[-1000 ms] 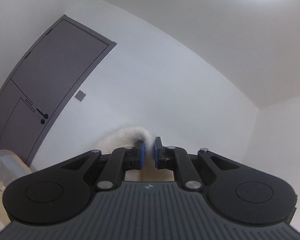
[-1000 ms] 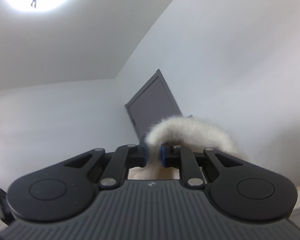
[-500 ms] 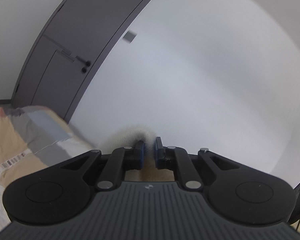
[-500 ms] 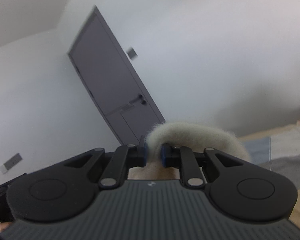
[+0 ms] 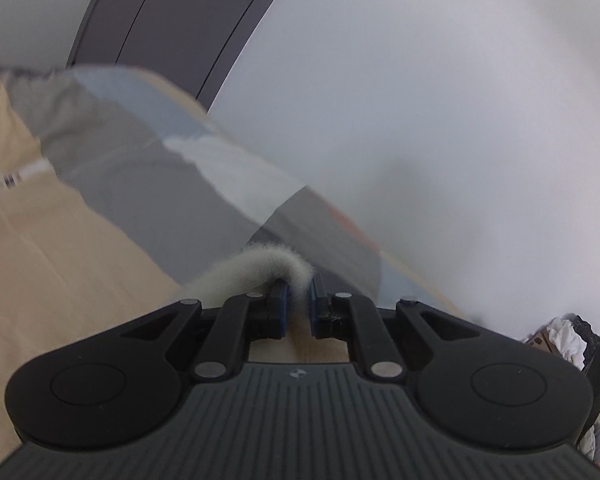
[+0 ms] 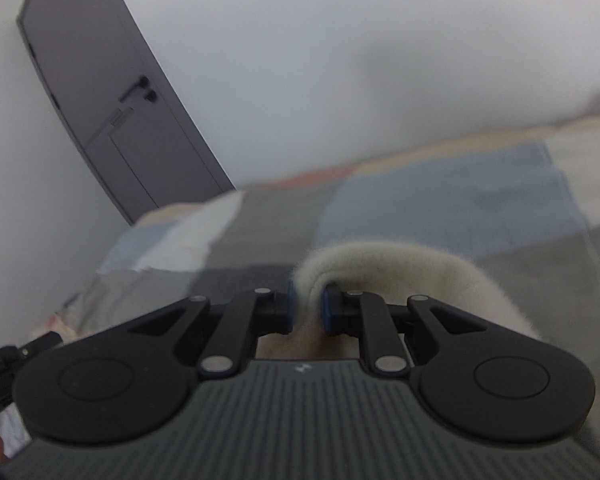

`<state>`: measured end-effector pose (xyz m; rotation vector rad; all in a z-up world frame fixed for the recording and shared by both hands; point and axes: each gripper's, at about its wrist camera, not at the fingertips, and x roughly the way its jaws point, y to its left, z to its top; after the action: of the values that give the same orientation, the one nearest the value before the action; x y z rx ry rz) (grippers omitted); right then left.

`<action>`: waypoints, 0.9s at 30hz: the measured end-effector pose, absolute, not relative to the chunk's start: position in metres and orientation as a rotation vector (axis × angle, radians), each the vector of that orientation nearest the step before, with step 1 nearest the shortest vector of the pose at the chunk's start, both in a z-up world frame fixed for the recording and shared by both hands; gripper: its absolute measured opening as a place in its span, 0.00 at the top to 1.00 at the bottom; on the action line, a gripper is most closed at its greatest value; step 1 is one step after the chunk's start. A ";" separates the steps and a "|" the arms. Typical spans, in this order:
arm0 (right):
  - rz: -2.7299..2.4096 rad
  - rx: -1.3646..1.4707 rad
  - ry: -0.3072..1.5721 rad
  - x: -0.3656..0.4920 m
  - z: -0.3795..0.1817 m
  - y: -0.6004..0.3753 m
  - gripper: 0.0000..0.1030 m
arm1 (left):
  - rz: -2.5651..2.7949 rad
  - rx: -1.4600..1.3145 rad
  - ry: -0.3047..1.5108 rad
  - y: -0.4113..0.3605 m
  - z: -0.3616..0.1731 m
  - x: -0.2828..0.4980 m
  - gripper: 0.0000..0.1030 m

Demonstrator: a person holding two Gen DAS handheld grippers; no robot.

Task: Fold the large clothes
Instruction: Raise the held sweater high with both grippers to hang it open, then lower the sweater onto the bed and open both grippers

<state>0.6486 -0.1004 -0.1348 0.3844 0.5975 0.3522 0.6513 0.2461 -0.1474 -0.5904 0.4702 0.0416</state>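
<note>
A fluffy cream-white garment (image 5: pixel 256 268) is pinched in my left gripper (image 5: pixel 297 300), which is shut on its edge; the fabric curls over the left finger and hangs out of sight below. My right gripper (image 6: pixel 307 304) is shut on another part of the same garment (image 6: pixel 400 268), which drapes over the right finger and down the right side. Both grippers hold it in the air above a bed. Most of the garment is hidden under the gripper bodies.
A bed with a patchwork cover of beige, grey and pale blue (image 5: pixel 100 184) (image 6: pixel 440 204) lies below and ahead. A dark grey door (image 6: pixel 100 92) (image 5: pixel 172 8) stands in the white wall. A basket of clothes (image 5: pixel 564 336) is at the right.
Both grippers have tilted downward with the garment: the ceiling and light left the views, the door slid upward, and the bed cover now fills the middle.
</note>
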 end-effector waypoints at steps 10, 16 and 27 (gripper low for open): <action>0.352 0.314 0.606 0.665 -0.178 -0.084 0.83 | 0.084 -0.602 0.563 0.259 -0.207 0.680 0.88; 0.368 0.323 0.611 0.659 -0.169 -0.092 0.75 | 0.050 -0.605 0.575 0.261 -0.194 0.671 0.55; 0.457 0.307 0.567 0.595 -0.122 -0.101 0.52 | 0.055 -0.510 0.529 0.238 -0.143 0.579 0.54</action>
<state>0.5945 -0.1015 -0.1224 0.3066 0.5673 0.4571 0.5794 0.2379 -0.1425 -0.5098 0.5291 0.0547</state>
